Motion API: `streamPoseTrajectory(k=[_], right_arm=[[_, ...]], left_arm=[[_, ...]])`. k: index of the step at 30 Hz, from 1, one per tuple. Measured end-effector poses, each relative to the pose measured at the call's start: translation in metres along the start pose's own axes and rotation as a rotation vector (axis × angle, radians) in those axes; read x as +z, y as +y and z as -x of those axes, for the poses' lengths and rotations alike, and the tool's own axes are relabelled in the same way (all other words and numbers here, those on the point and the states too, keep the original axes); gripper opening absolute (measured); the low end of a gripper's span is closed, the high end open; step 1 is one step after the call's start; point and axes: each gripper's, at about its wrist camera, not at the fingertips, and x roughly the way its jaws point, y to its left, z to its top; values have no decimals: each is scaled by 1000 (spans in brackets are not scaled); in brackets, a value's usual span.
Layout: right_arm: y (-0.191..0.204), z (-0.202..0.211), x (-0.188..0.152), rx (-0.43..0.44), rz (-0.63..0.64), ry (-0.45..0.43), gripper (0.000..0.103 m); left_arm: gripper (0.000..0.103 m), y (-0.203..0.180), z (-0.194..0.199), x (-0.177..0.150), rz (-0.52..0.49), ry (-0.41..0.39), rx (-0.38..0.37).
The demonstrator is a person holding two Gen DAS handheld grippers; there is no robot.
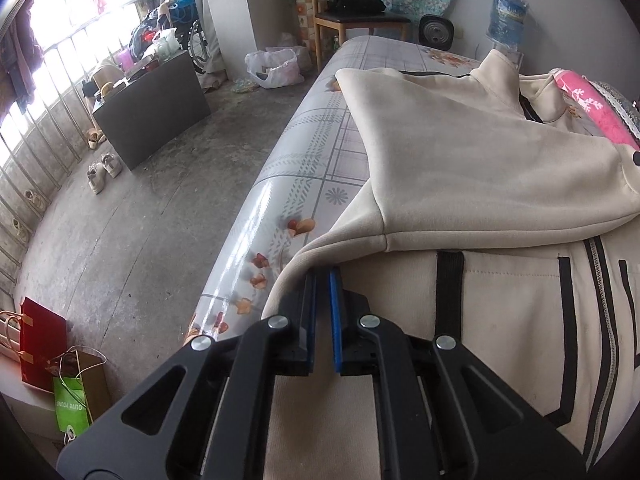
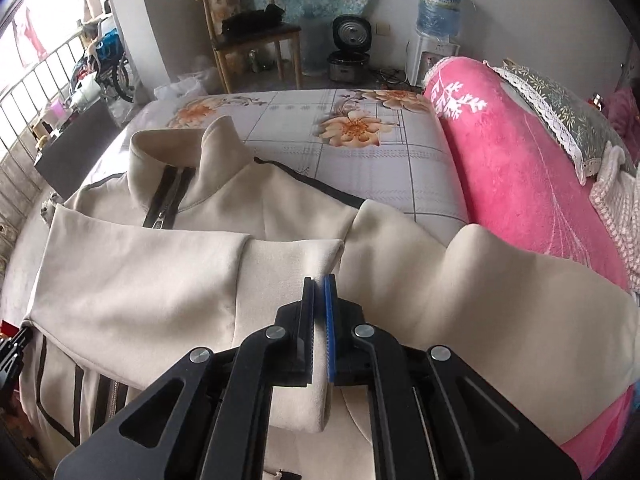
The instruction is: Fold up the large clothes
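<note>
Cream jacket point(image 2: 160, 280) pinched in both grippers' fingers point(image 1: 308, 312)

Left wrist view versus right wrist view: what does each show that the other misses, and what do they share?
Only the left wrist view shows the concrete floor, the paper bags, the shoes and the jacket's lower pocket, with the left tool shut on the jacket's side edge.

Only the right wrist view shows the rice cooker, the grey pillow and the right tool shut on a sleeve fold.

Both show the cream jacket, floral bedsheet, wooden chair, water bottle and pink blanket.
</note>
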Motion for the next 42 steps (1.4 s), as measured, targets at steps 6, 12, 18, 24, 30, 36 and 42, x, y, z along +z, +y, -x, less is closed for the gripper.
streamPoseTrajectory(k=[6, 12, 18, 24, 30, 36, 42], right_arm=[[8, -12, -11, -134, 104, 7, 9], [10, 39, -26, 16, 51, -110, 30], [54, -16, -62, -2, 204, 112, 43], [56, 19, -74, -5, 142, 74, 51], [56, 70, -123, -70, 151, 64, 71], [37, 123, -194, -112, 54, 58, 74], [6, 160, -267, -131, -112, 66, 74]], left_arm=[[7, 3, 2, -2, 10, 10, -33], [8, 12, 16, -6, 9, 7, -83], [11, 12, 19, -12, 12, 32, -125], [36, 13, 42, -21, -11, 4, -165], [55, 16, 69, -45, -60, 7, -185], [57, 25, 88, -86, -67, 44, -199], [57, 40, 106, -126, -31, 43, -233]])
